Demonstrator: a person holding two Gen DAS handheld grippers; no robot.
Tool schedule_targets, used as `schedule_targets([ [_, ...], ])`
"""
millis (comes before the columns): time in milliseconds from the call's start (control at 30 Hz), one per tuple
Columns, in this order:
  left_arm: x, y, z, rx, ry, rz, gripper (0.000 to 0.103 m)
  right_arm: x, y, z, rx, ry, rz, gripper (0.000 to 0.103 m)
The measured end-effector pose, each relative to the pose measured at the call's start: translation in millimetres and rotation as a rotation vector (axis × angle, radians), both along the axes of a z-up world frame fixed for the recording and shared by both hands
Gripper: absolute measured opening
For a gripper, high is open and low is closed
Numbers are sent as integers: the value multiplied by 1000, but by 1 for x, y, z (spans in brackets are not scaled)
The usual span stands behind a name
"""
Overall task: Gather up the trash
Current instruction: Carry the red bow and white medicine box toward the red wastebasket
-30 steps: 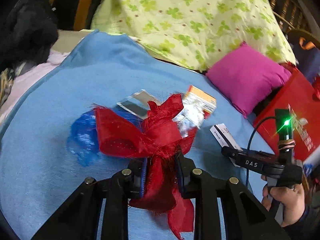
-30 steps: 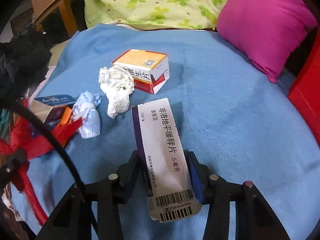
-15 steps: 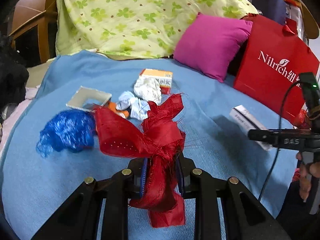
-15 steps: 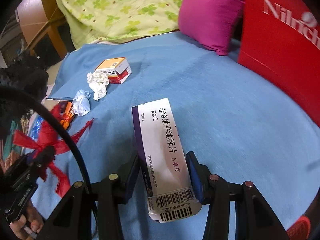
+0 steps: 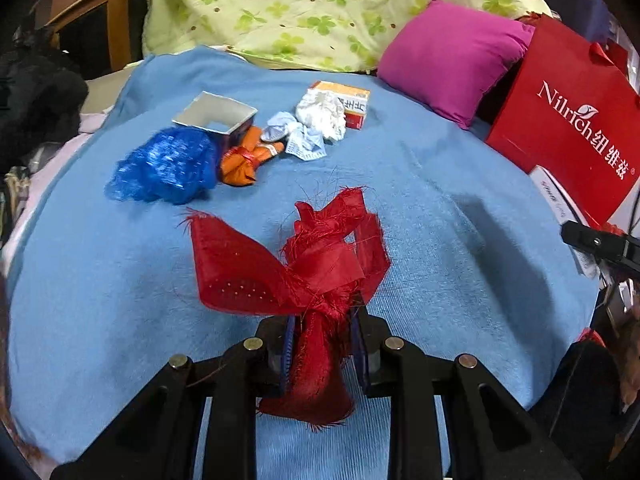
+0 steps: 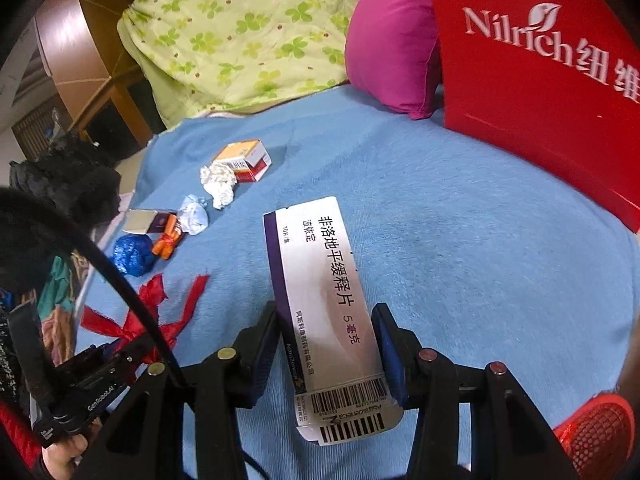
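My left gripper [image 5: 322,344] is shut on a frayed red ribbon bow [image 5: 304,256], held above the blue blanket [image 5: 460,208]. My right gripper [image 6: 326,344] is shut on a long white and purple medicine box [image 6: 324,304] with barcodes at its near end. More trash lies on the blanket farther back: a blue mesh wad [image 5: 164,166], an orange wrapper [image 5: 244,158], an open grey box [image 5: 214,114], crumpled white tissue [image 5: 322,114], a pale blue tissue [image 5: 296,136] and an orange and white carton [image 5: 348,98]. The left gripper with the red ribbon [image 6: 152,312] shows at the lower left of the right wrist view.
A red paper bag [image 6: 540,64] printed "Nilrich" stands at the blanket's right edge beside a magenta cushion [image 5: 452,56]. A green clover-print quilt [image 5: 320,4] lies behind. Dark clothing [image 5: 36,92] and wooden furniture [image 5: 92,0] are at the left. The right gripper's body [image 5: 600,244] sticks in at the right.
Both grippers drew back and swung right toward the red bag, each keeping its load. The trash pile now lies farther off, and the bag fills more of the right wrist view.
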State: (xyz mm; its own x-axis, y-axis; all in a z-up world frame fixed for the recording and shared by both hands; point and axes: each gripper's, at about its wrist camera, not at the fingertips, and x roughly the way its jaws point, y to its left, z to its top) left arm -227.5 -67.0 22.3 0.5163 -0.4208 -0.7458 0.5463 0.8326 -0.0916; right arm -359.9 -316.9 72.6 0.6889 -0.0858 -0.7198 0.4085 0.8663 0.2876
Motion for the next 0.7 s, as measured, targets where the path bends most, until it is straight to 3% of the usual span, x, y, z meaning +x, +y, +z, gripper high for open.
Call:
schedule_targets([
  [400,-43,-17,53,-13,-74,-37,26,-98,-30,41,-3,-104,-146,49],
  [700,-68,-46,72,-23,-107,-108,26,-171,-60,43,-2,-123,-269,49],
])
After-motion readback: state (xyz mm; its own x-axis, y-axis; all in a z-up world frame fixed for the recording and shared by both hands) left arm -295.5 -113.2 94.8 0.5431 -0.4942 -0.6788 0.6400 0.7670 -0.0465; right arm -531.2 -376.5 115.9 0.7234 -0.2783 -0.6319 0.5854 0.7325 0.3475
